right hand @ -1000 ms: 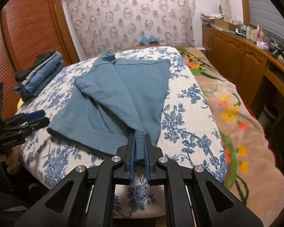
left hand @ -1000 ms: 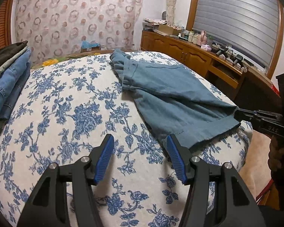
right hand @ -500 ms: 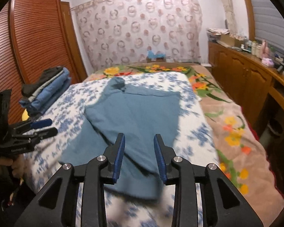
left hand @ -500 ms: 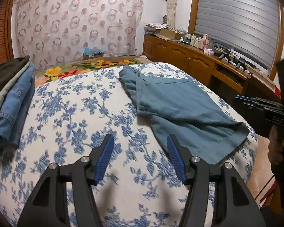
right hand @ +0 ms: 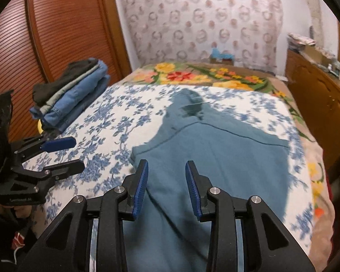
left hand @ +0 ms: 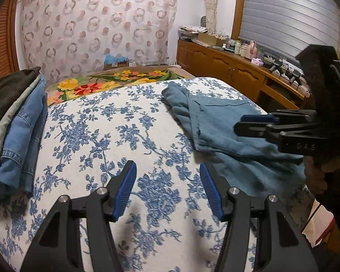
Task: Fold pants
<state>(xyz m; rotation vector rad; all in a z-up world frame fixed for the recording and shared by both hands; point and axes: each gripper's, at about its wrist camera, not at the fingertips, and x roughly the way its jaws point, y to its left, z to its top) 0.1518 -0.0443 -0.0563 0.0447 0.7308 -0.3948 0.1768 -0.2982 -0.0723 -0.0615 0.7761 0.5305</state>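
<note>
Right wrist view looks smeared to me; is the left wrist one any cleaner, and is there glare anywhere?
Right wrist view: motion blur smears the teal pants and the floral bedspread, while the right gripper stays crisp. Left wrist view: sharp throughout, with only fisheye bending at the edges; the folded stack reads clearly. No strong glare in either view.

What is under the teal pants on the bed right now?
The teal pants lie on the blue floral bedspread, which shows all around them. One part is folded over another, hiding the lower layer. Whether anything else sits beneath cannot be seen.
</note>
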